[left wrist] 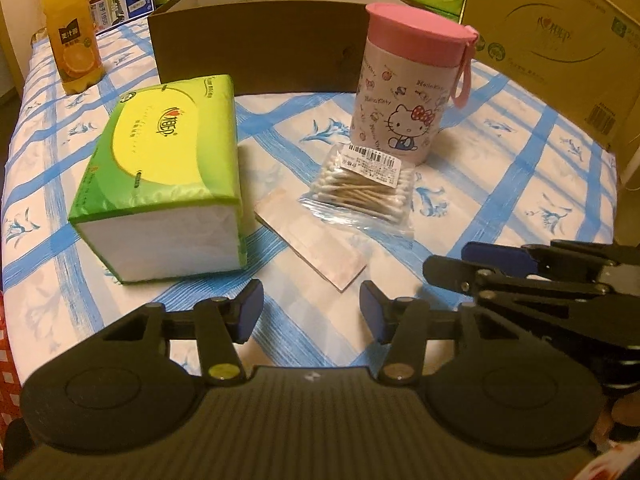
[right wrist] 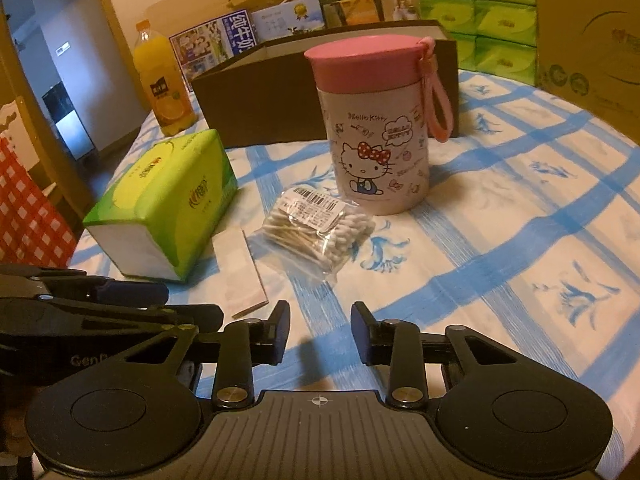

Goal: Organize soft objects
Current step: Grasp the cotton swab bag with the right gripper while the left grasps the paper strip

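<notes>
- A white cloth with blue checks and blue flower prints [left wrist: 500,184] covered the table; everything below is placed relative to the pink-lidded Hello Kitty canister [left wrist: 404,88] standing upright near its middle.
- A clear bag of cotton swabs [left wrist: 362,190] lay just in front of the canister, its barcode label facing up.
- A flat pale strip packet [left wrist: 312,240] lay in front and to the left of the canister, just beside the swab bag.
- The green tissue pack [left wrist: 160,176] lay further left of the canister.
- A dark open-topped box [left wrist: 256,48] stood behind the canister, and an orange juice bottle [left wrist: 72,36] stood far to its left.
- Stacked green tissue packs [right wrist: 488,20] and printed cartons lined the back; the room was dim and warm-lit.
- The left gripper [left wrist: 312,312] hovered over bare cloth in front of the canister, jaws apart and empty.
- The right gripper [right wrist: 320,332] hovered likewise, jaws parted more narrowly, holding nothing.
</notes>
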